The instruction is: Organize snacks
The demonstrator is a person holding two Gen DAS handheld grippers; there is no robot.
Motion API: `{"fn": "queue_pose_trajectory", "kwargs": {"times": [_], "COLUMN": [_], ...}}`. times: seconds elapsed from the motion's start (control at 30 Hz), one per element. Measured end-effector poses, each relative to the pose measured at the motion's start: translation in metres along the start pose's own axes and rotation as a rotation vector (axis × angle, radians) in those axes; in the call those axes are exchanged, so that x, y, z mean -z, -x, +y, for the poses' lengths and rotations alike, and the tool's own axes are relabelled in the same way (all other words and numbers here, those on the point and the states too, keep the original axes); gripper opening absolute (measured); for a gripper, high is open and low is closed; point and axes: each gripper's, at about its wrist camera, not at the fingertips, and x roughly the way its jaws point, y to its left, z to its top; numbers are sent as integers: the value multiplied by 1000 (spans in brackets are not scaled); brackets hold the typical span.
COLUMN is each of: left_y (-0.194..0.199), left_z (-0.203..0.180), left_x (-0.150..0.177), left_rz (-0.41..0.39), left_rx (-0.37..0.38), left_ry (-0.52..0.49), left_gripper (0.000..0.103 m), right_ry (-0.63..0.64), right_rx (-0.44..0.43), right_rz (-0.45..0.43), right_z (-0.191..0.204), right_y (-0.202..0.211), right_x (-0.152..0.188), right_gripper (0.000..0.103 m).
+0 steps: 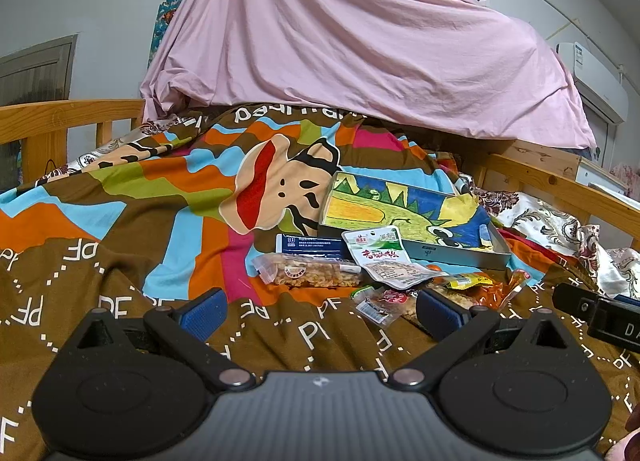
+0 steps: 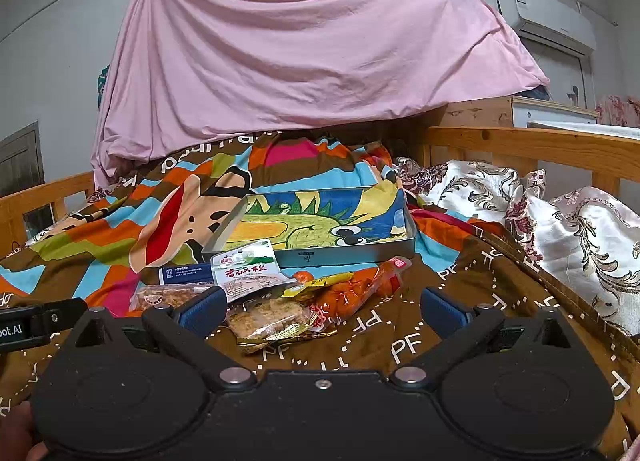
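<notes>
Several snack packets lie in a heap on the patterned bedspread, in front of a shallow metal tin (image 1: 460, 251) (image 2: 352, 253) with a dinosaur drawing inside. On top is a white-green pouch (image 1: 378, 257) (image 2: 248, 271). Near it lie a clear pack of fried bits (image 1: 308, 273) (image 2: 168, 297), a dark blue box (image 1: 312, 243) (image 2: 184, 274), a crumbly cake pack (image 2: 268, 321) and an orange packet (image 2: 360, 289). My left gripper (image 1: 320, 313) is open, low over the bedspread just short of the heap. My right gripper (image 2: 320, 311) is open too, its left pad (image 2: 202, 309) beside the cake pack.
A pink sheet (image 1: 360, 41) (image 2: 300, 53) hangs over the far end of the bed. Wooden rails (image 1: 68, 117) (image 2: 520, 149) run along both sides. A floral quilt (image 2: 560, 221) is bunched at the right. The other gripper's body shows at the frame edges (image 1: 600, 313) (image 2: 32, 323).
</notes>
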Motion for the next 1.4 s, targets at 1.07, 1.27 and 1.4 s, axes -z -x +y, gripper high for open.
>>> {"fn": "queue_pose_trajectory", "kwargs": {"times": [1.07,1.27,1.4], "left_y": [-2,-10,-17], "left_z": [-10,-11,-11], "left_x": [0,-6,-10], "left_rz": [5,35,40], "left_rx": [7,27,26], "left_ry": [3,20,20], "left_gripper": [103,103,103], "right_ry": [-38,-90,-69], "right_rx": [-3,-47,-78], "right_rz": [35,68,70], "right_z": [-7,-19,-24], "right_y": [-8,-17,-27], "right_x": [-5,-14,-21], "right_gripper": [103,103,103]}}
